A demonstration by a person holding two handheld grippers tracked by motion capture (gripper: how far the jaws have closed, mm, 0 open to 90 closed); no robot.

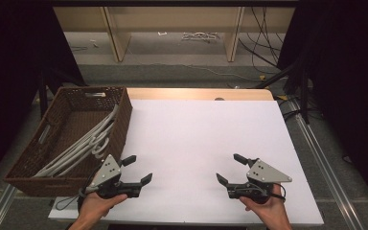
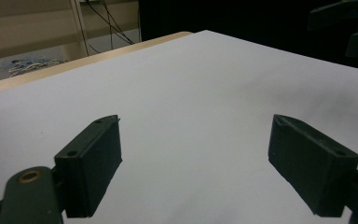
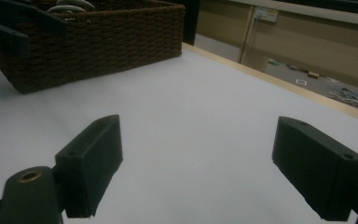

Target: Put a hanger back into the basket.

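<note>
Woven brown basket [image 1: 72, 139] holds curved white hangers [image 1: 84, 143] beside smooth white table [image 1: 206, 139]

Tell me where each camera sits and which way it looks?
High view: above the table's near edge, looking forward and down at the white rectangular table top; both hands show, holding the left claw and right claw.
Left gripper view: rides the left claw, facing across the table; its open black jaws show.
Right gripper view: rides the right claw, facing the brown woven wicker basket; open jaws show.
Shared: the basket appears in the high and right gripper views.
</note>
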